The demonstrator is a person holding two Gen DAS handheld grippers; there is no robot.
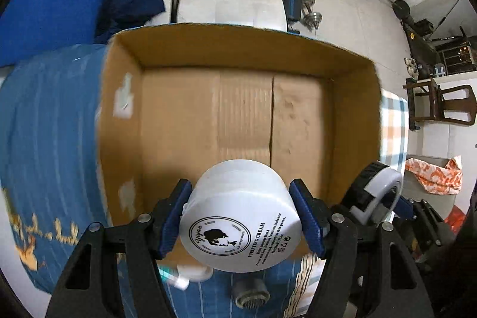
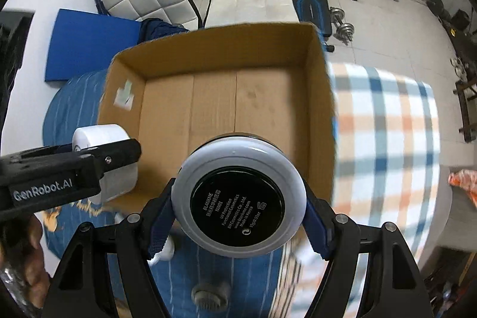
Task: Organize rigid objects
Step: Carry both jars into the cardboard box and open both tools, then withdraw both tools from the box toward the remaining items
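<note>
Both jars in hand over an empty box — nothing placed yet

My left gripper (image 1: 243,216) is clamped on the white round plastic cream jar (image 1: 241,213), and my right gripper (image 2: 238,198) is closed around the black-based round cosmetic compact with a pale grey rim (image 2: 238,195); each faces its printed base back toward its camera, so the short axis of each runs forward along the fingers, toward the open brown cardboard box (image 1: 351,121) just ahead and below. The box floor shows bare, so I judge the sorting barely begun: both pieces still need setting down inside, and at least a small white bottle (image 1: 193,273) and a grey ribbed cap-like piece (image 1: 250,292) lie on the blue cloth (image 1: 44,139) beneath my fingers — what they are exactly, I cannot tell
</note>
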